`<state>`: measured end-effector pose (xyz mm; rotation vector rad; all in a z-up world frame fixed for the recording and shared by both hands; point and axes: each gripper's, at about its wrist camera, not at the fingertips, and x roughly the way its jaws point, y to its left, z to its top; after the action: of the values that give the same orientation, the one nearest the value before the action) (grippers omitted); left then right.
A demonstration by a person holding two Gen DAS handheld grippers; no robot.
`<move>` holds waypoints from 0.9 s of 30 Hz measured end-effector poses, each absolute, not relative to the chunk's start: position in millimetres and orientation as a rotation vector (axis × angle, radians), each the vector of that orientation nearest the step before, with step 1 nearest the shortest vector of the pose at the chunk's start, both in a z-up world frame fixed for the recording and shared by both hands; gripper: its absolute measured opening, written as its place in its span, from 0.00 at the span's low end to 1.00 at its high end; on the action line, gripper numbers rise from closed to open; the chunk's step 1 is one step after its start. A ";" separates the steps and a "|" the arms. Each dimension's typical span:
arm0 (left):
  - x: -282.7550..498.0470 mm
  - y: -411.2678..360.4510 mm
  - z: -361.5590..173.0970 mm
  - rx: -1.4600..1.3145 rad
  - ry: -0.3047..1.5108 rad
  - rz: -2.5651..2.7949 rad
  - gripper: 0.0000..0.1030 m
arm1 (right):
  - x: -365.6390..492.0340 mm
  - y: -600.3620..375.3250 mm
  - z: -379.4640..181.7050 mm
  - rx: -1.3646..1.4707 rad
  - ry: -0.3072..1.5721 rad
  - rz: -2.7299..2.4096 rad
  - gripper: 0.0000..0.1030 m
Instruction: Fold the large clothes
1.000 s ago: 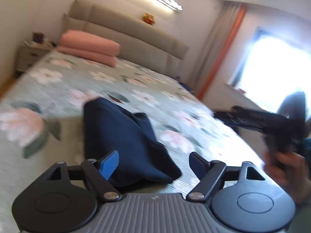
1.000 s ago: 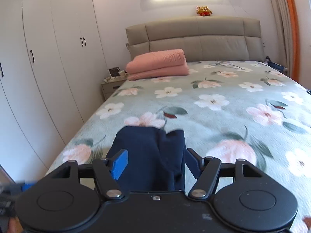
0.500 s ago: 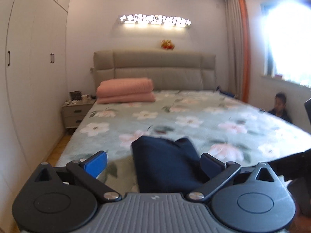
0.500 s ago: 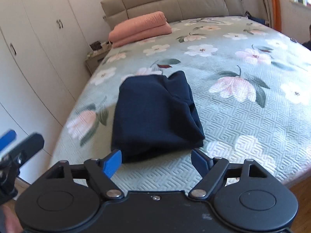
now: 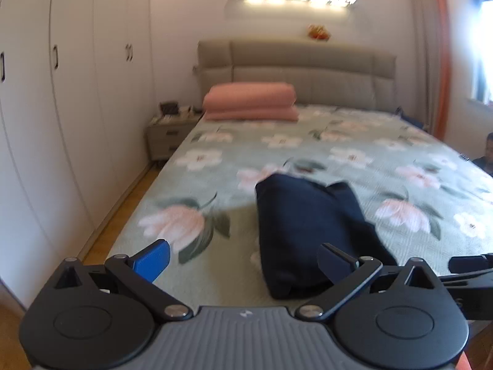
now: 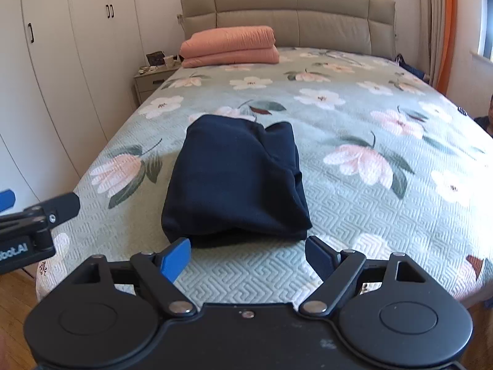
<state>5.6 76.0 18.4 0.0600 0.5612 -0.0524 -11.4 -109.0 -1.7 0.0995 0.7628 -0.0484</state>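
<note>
A dark navy garment [image 6: 237, 178] lies folded into a compact rectangle near the foot of the bed; it also shows in the left wrist view [image 5: 311, 228]. My right gripper [image 6: 248, 259] is open and empty, held just short of the garment's near edge. My left gripper [image 5: 243, 260] is open and empty, held back from the bed's foot with the garment ahead to its right. The left gripper shows at the left edge of the right wrist view [image 6: 37, 219]. Neither gripper touches the garment.
The bed has a green floral cover [image 6: 354, 117] and a beige headboard [image 6: 289, 12]. Folded pink bedding [image 6: 229, 46] lies by the headboard. White wardrobes [image 5: 61, 108] line the left wall, with a nightstand [image 6: 151, 80]. A person [image 5: 488, 154] sits at the far right.
Both grippers have pulled back from the garment and away from the bed's foot. The left wrist view has swung from a tilted view to a level one. The garment stays put.
</note>
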 end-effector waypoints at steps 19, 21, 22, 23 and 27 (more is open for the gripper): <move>5.6 77.9 13.8 0.034 0.604 -0.049 1.00 | -9.5 -105.7 -13.9 0.086 0.801 -0.032 0.94; 5.0 78.4 13.5 0.032 0.604 -0.048 1.00 | -9.1 -106.6 -15.2 0.089 0.805 -0.034 0.94; 4.6 79.0 13.8 0.027 0.604 -0.049 1.00 | -8.8 -107.6 -15.6 0.091 0.807 -0.034 0.94; 4.5 78.8 14.0 0.028 0.603 -0.048 1.00 | -8.8 -108.1 -16.1 0.095 0.808 -0.034 0.94; 3.1 78.0 14.2 0.043 0.607 -0.050 1.00 | -8.7 -108.8 -17.5 0.100 0.813 -0.032 0.94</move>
<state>3.1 78.0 14.2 0.0434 0.6073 -0.0501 -8.7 -108.8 -17.5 0.0999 0.8132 -0.0320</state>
